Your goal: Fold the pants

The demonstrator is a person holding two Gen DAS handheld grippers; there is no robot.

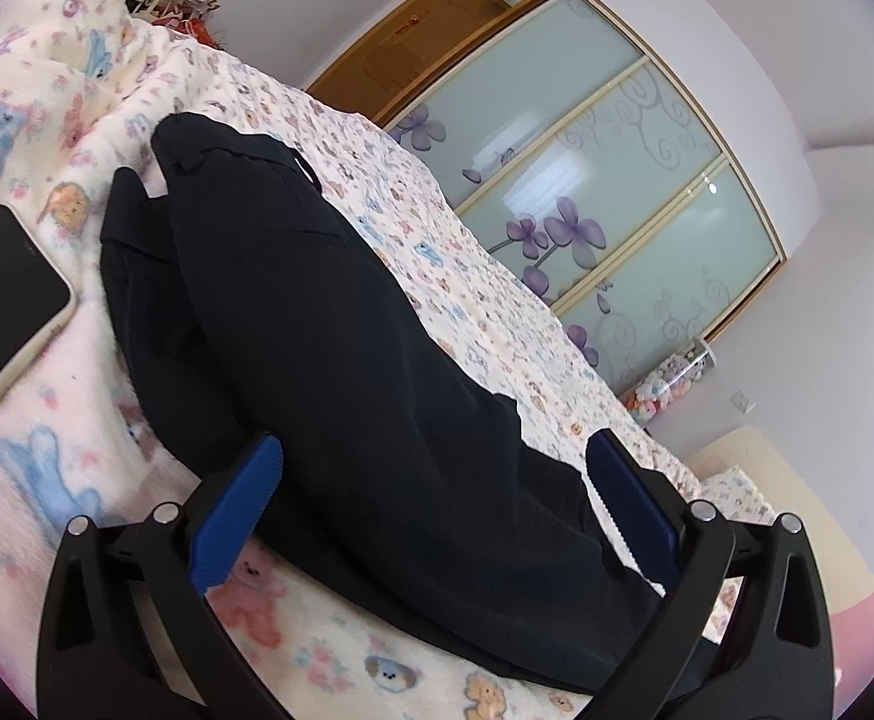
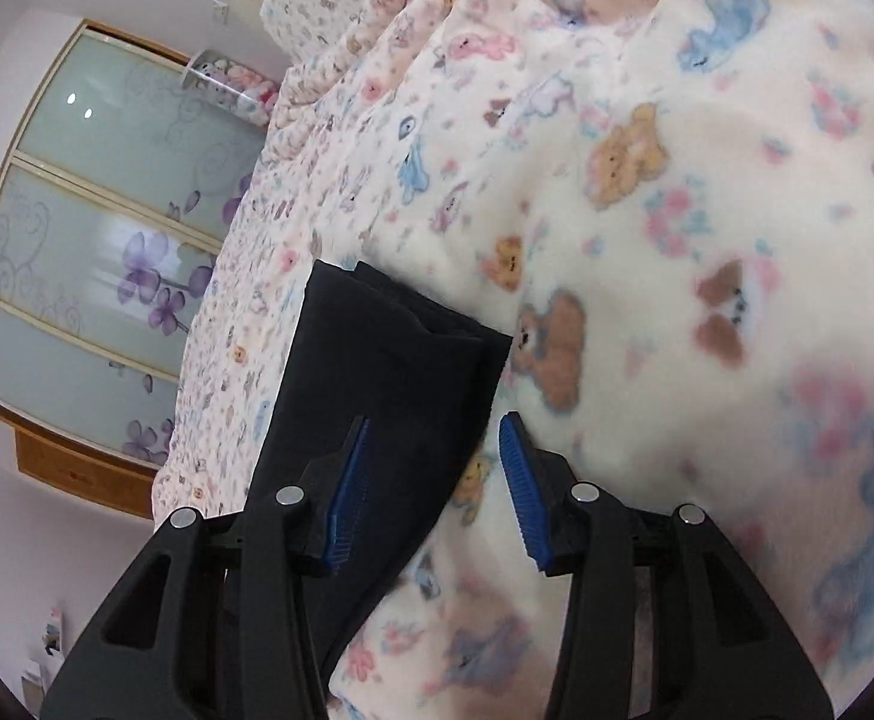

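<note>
Pants (image 1: 341, 324), black and doubled lengthwise, are laid on the bear-print blanket (image 1: 35, 420), with a phone (image 1: 5, 288) beside the waistband. The left gripper (image 1: 434, 474) is spread wide, fingers straddling the fabric, nothing clamped. The right gripper (image 2: 434, 450) is parted too, one finger (image 2: 353, 480) over the hem end.

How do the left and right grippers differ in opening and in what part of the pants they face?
The left gripper is spread wide across the broad upper part of the pants; the right gripper is open more narrowly at the leg hems. Both are open, gripping nothing, with blue pads.
</note>
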